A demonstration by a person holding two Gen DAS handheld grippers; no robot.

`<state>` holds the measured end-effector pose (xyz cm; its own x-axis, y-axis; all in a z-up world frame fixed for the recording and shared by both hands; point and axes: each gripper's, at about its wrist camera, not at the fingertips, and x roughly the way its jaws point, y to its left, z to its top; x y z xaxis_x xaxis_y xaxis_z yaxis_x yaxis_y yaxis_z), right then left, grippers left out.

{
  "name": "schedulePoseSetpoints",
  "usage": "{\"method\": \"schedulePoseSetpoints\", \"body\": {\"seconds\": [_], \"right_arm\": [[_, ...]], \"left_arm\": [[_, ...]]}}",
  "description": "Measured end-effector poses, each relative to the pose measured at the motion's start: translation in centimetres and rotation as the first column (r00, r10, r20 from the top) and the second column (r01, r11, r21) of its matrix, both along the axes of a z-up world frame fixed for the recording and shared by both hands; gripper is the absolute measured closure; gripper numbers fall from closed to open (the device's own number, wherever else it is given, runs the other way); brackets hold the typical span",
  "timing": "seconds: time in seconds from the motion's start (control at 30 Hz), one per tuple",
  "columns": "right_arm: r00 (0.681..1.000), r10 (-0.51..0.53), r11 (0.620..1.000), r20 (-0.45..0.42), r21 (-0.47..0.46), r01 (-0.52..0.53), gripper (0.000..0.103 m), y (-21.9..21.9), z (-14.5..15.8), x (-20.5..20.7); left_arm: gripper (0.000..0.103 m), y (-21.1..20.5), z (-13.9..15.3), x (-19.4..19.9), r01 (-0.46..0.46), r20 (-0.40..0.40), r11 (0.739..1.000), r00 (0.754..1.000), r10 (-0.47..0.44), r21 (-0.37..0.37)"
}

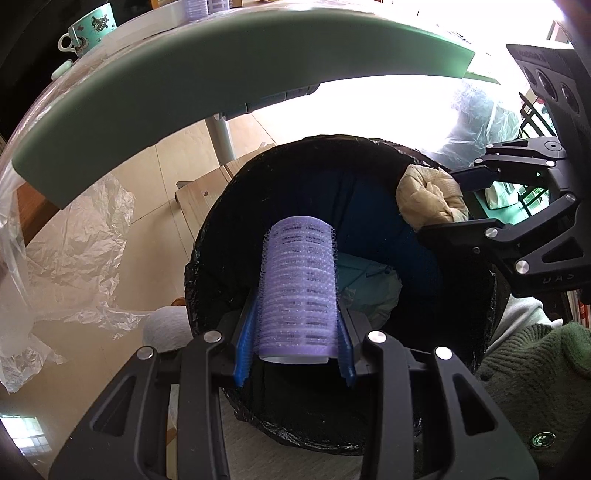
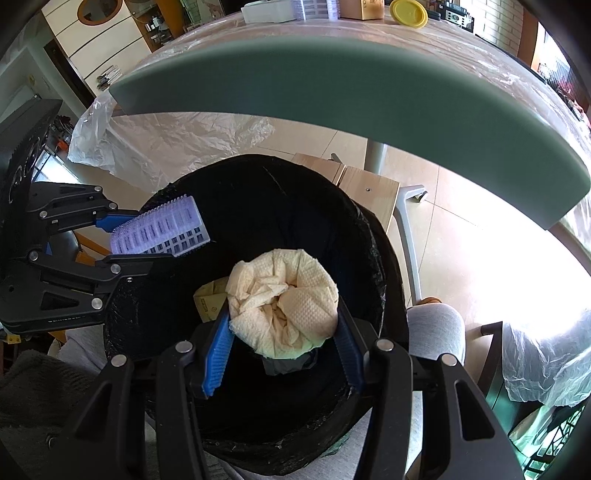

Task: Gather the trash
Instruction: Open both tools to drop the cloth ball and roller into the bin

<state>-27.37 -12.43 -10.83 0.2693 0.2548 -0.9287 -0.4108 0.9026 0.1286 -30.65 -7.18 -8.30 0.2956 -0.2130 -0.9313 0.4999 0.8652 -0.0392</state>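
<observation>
A black-lined trash bin point(image 1: 207, 258) point(image 2: 369, 229) stands below the table edge, with some trash lying inside. My left gripper point(image 1: 295, 332) is shut on a purple-wrapped cylinder point(image 1: 299, 288) and holds it over the bin's mouth; the cylinder also shows in the right wrist view point(image 2: 162, 232). My right gripper point(image 2: 282, 328) is shut on a crumpled beige paper towel point(image 2: 284, 306), also held over the bin; the towel shows in the left wrist view point(image 1: 428, 195). A yellow wrapper point(image 2: 210, 299) lies in the bin below the towel.
A pale green table edge point(image 1: 184, 92) point(image 2: 332, 85) runs above the bin, covered with clear plastic sheet point(image 1: 74, 258). A teal mug point(image 1: 88, 29) and a yellow lid point(image 2: 408, 13) sit on the table. A wooden stool point(image 2: 369, 192) stands behind the bin.
</observation>
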Motion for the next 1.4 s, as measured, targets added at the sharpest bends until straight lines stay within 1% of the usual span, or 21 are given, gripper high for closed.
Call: {"method": "schedulePoseSetpoints", "body": {"seconds": [0.23, 0.67, 0.87, 1.0, 1.07, 1.1, 1.13, 1.17, 1.2, 1.3, 1.4], "right_arm": [[1.000, 0.000, 1.000, -0.009, -0.001, 0.000, 0.052, -0.1, -0.4, 0.1], [1.000, 0.000, 1.000, -0.024, -0.004, 0.000, 0.052, 0.0, -0.8, 0.4], [0.999, -0.009, 1.000, -0.035, -0.004, 0.009, 0.052, -0.1, -1.0, 0.7], [0.999, -0.015, 1.000, -0.032, -0.007, 0.015, 0.052, -0.2, -0.9, 0.8], [0.999, -0.018, 1.000, -0.027, -0.008, 0.018, 0.052, -0.2, -0.8, 0.6], [1.000, -0.022, 1.000, -0.017, -0.010, 0.021, 0.049, -0.2, -0.7, 0.5], [0.999, -0.032, 0.999, -0.009, -0.008, 0.031, 0.044, -0.3, -0.5, 0.4], [0.999, -0.040, 0.999, -0.004, -0.002, 0.040, 0.035, -0.4, -0.4, 0.3], [0.999, -0.051, 0.999, 0.001, 0.008, 0.051, 0.031, -0.6, -0.2, 0.2], [0.997, -0.070, 0.997, 0.018, 0.036, 0.069, 0.030, -1.1, 0.8, -0.1], [0.995, -0.067, 0.997, 0.079, 0.049, 0.063, 0.030, -1.5, 3.0, -1.1]], "left_arm": [[0.065, 0.1, -1.0, 0.2, 0.003, -0.012, 1.000, 1.000, -0.003, 0.006], [0.065, 0.2, -1.5, 0.7, 0.001, -0.023, 1.000, 1.000, -0.001, 0.003], [0.065, 0.5, -2.0, 1.0, -0.015, -0.034, 1.000, 0.999, 0.015, -0.001], [0.064, 0.5, -2.2, 0.8, -0.004, -0.019, 1.000, 1.000, 0.004, 0.014], [0.052, 0.3, -2.1, 0.5, -0.007, -0.007, 1.000, 1.000, 0.007, 0.024], [0.039, 0.4, -2.0, 0.5, -0.015, 0.004, 0.999, 1.000, 0.015, 0.029], [0.034, 0.4, -1.8, 0.5, -0.020, 0.013, 0.999, 1.000, 0.020, 0.030], [0.034, 0.5, -1.7, 0.5, -0.024, 0.020, 0.999, 1.000, 0.023, 0.028], [0.034, 0.7, -1.6, 0.5, -0.031, 0.017, 0.999, 0.999, 0.031, 0.024], [0.033, 1.1, -1.2, 0.4, -0.051, 0.019, 0.999, 0.999, 0.050, 0.011], [0.033, 1.6, 0.4, -0.4, -0.054, 0.052, 0.998, 0.997, 0.055, -0.008]]}}
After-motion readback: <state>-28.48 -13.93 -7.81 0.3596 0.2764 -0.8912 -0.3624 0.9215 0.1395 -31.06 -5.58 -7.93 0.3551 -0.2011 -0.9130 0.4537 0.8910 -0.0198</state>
